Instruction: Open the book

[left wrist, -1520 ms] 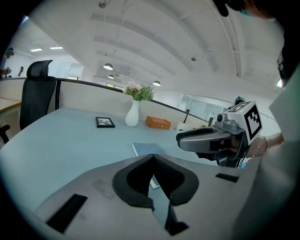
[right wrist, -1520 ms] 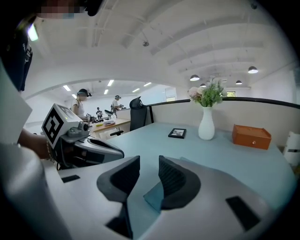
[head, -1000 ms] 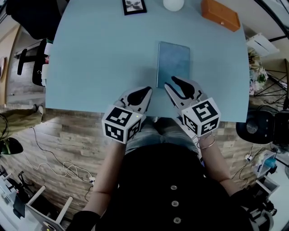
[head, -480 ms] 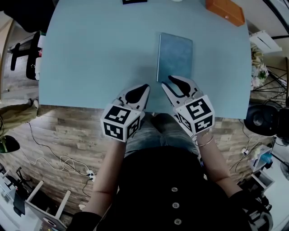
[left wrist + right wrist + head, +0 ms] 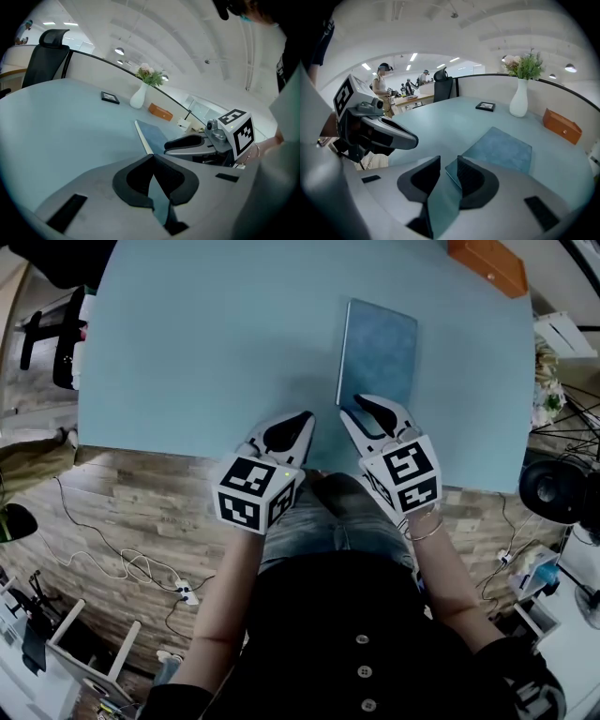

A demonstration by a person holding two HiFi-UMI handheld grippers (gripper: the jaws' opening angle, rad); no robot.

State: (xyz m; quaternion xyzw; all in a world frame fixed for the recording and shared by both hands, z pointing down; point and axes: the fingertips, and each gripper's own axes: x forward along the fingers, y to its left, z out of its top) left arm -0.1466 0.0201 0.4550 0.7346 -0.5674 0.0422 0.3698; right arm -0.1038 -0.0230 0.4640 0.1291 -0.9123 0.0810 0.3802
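Book [image 5: 380, 348] is seen lying flat and closed on the light blue desk [image 5: 206, 343], toward the right side, its long side running away from the person. It is a thin volume with a blue-grey cover; a pale strip is visible along its left long edge, judged to be the page edges, so the cover is probably to be lifted from that side.

Right gripper [image 5: 361, 407] is held over the near left corner of the book. In the right gripper view its jaws are parted a little and the corner is seen in the gap. Contact cannot be confirmed.

Left gripper [image 5: 306, 416] is held beside it over bare desk, just left of the book and apart from it. Its jaws are pressed together with nothing between them.

Handling, judged: book is expected to be light, and the cover thin and stiff enough to hinge up in one piece. Cover looks smooth, so slipping on the desk is likely. The cover edge alone should be pinched near the corner while the block is pinned down by the other gripper.
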